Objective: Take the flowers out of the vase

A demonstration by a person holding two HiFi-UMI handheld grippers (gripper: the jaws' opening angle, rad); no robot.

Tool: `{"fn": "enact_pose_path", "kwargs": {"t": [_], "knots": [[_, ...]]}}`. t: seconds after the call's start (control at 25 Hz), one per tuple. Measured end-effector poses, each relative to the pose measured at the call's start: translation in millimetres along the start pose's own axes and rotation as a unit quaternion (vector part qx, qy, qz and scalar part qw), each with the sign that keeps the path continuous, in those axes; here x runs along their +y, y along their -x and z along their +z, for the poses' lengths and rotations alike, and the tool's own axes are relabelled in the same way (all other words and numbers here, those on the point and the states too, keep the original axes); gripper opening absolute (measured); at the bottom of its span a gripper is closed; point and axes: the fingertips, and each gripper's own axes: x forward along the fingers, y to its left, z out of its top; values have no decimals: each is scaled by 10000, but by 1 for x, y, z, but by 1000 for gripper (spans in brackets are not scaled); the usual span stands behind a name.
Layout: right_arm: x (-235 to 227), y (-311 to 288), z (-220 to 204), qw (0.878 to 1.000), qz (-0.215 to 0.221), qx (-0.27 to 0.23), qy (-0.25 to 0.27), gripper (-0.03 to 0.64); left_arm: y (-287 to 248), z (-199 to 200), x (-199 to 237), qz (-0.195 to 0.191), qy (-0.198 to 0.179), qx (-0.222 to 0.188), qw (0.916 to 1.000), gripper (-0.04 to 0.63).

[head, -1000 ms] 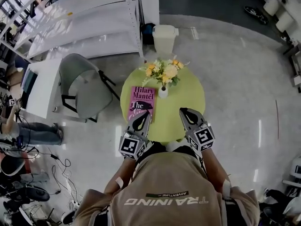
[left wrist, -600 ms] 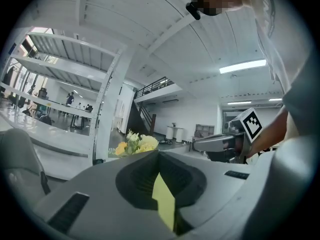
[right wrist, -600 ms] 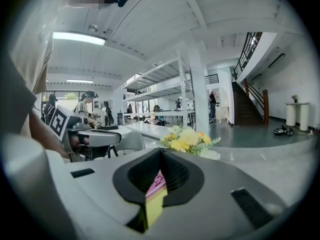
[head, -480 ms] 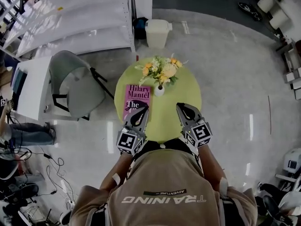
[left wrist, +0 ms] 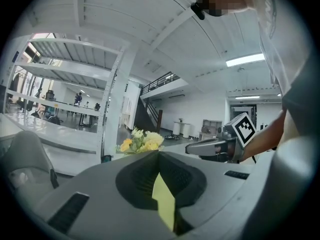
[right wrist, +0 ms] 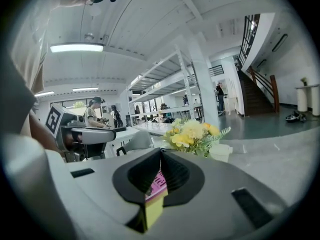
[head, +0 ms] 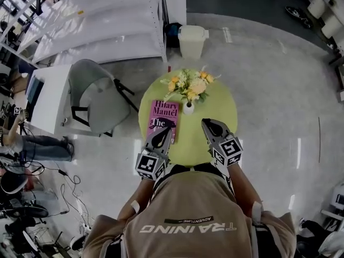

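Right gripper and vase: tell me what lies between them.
Nothing: only bare table between right gripper and vase, as the head view shows.

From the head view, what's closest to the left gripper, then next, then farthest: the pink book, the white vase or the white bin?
1. pink book, on the table, right at the left gripper tip.
2. white vase, farther on, to the right of the book.
3. white bin, on the floor beyond the table.

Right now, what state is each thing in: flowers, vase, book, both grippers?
flowers: in the vase, untouched
vase: upright on the table
book: closed, flat on the table
left gripper: shut, empty
right gripper: shut, empty
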Motion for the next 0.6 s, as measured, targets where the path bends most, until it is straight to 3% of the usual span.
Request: {"fn": "enact_pose_path", "kwargs": {"t": [0.04,0.08,0.12,0.6], "knots": [[-2,-2,-4,9999,87,53,-73,28,-3,1,-1,17,-1,2,10000,6],[-4,-3,-7,9997,162,114,-149,124,-6,1,-2,36,8,8,10000,6],[-7,-6,-10,9995,195,162,-209,161,-8,2,-3,58,23,16,10000,6],[-40,-60,-47,9967,369,589,-419,140,-23,5,14,409,84,152,9990,6]]}}
